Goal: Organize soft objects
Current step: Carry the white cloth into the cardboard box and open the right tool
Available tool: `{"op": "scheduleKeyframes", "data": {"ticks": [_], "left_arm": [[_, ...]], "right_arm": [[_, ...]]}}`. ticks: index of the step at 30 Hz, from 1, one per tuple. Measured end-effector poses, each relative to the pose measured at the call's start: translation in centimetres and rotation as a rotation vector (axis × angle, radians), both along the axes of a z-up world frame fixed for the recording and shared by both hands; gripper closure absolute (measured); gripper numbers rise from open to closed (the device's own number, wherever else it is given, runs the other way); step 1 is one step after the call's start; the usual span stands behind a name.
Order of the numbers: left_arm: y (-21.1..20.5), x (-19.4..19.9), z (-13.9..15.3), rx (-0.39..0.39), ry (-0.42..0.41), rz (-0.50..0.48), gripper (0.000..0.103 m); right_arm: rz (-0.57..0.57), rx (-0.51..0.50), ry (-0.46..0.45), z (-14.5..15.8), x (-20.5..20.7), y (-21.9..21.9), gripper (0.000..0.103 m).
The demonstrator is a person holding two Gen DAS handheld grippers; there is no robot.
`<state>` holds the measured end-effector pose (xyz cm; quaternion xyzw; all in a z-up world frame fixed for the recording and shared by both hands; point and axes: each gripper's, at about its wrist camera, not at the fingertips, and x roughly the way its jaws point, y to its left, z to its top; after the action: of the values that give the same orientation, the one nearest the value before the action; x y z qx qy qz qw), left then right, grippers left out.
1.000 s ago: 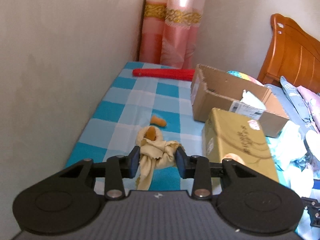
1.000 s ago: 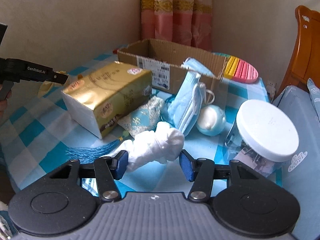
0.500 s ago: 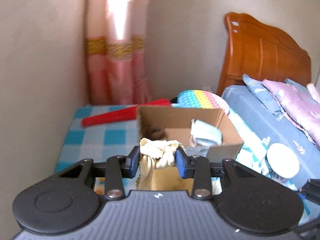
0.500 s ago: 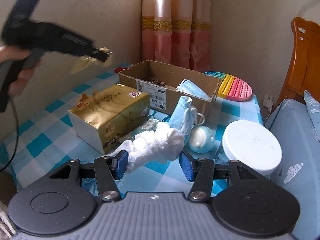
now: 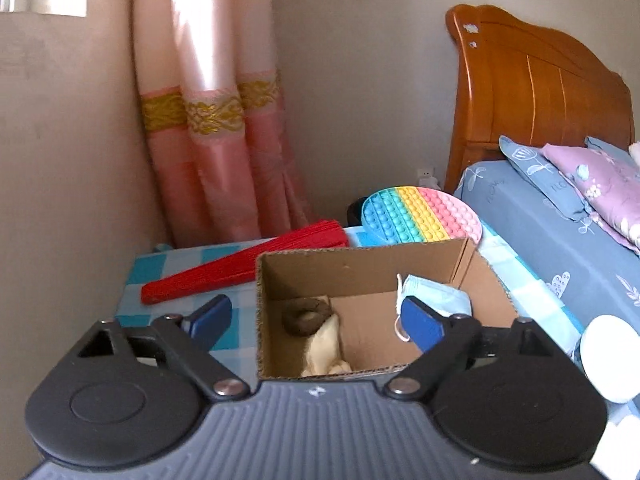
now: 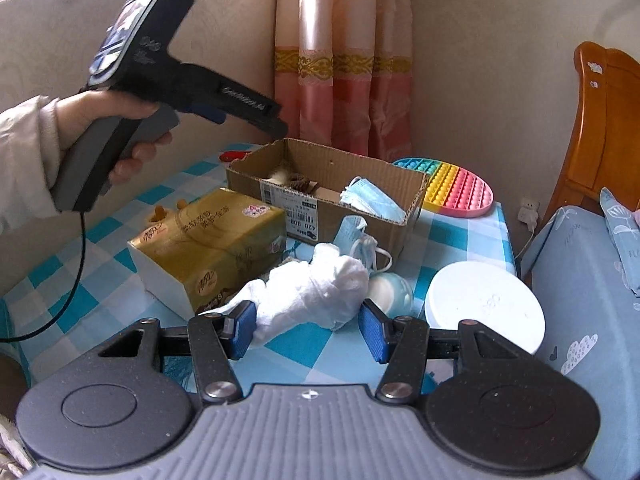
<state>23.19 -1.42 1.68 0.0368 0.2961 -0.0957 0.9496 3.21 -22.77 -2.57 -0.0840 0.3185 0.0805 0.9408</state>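
Note:
An open cardboard box (image 5: 360,260) stands on the checked table. A cream cloth (image 5: 324,346) lies inside it beside a brown ring (image 5: 306,316), with a blue face mask (image 5: 436,300) at the right wall. Above the box hangs my left gripper (image 5: 316,318), its jaws opening and nothing between them; from the right wrist view it (image 6: 276,124) hovers over the box's (image 6: 332,200) left end. My right gripper (image 6: 307,330) is shut on a crumpled white cloth (image 6: 316,288), held a little above the table.
A gold tissue pack (image 6: 208,248), a second mask (image 6: 356,236), a small round blue pot (image 6: 392,292) and a white-lidded jar (image 6: 484,304) crowd the front of the box. A red folded fan (image 5: 244,268) and rainbow pop mat (image 5: 420,216) lie behind. The bed (image 5: 560,240) stands on the right.
My left gripper carried the cream cloth from the table's left side to over the box, then its jaws spread and the cloth dropped inside. The right gripper rose slightly with the white cloth.

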Motion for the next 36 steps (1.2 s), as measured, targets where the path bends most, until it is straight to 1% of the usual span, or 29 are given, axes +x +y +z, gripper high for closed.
{"op": "scheduleKeyframes", "data": {"ticks": [3, 4, 7, 9, 11, 14, 16, 21, 25, 32, 34, 36], "left_arm": [[0.9, -1.6, 0.3, -0.029, 0.018, 0.004, 0.009], [1.1, -2.5, 0.5, -0.035, 0.017, 0.0, 0.006], [1.3, -5.7, 0.6, -0.036, 0.019, -0.013, 0.003], [1.4, -7.8, 0.4, -0.028, 0.032, -0.013, 0.003], [1.5, -9.9, 0.0, -0.038, 0.037, 0.006, 0.003], [2.0, -12.2, -0.6, -0.053, 0.054, 0.022, 0.003], [2.0, -13.6, -1.0, -0.043, 0.066, 0.024, 0.003], [2.4, -16.2, -1.2, -0.033, 0.057, 0.031, 0.003], [2.6, -17.5, -1.1, -0.029, 0.045, 0.041, 0.003], [3.4, -18.6, -1.4, -0.042, 0.044, 0.065, 0.003], [3.7, -18.8, -1.5, -0.048, 0.047, 0.069, 0.003], [4.0, -19.0, -1.7, -0.053, 0.05, 0.068, 0.003]], "right_arm": [[0.012, -0.007, -0.013, 0.5, 0.3, 0.1, 0.044], [0.016, -0.009, -0.02, 0.7, 0.5, 0.2, 0.044], [0.029, -0.014, -0.036, 1.6, 1.2, 0.3, 0.043], [0.038, -0.011, -0.046, 2.3, 1.9, 0.4, 0.043], [0.043, -0.01, -0.053, 2.9, 2.7, 0.5, 0.043], [0.045, 0.007, -0.052, 3.9, 4.6, 0.5, 0.043], [0.043, 0.014, -0.056, 4.4, 5.9, 0.7, 0.043], [0.024, -0.018, -0.048, 5.1, 9.6, 1.3, 0.043], [-0.009, -0.024, -0.034, 5.2, 12.5, 1.4, 0.043], [-0.081, -0.007, 0.028, 4.1, 17.1, 1.7, 0.043], [-0.106, -0.023, 0.039, 3.7, 17.9, 2.0, 0.036], [-0.122, -0.039, 0.065, 3.3, 18.4, 2.3, 0.015]]}}
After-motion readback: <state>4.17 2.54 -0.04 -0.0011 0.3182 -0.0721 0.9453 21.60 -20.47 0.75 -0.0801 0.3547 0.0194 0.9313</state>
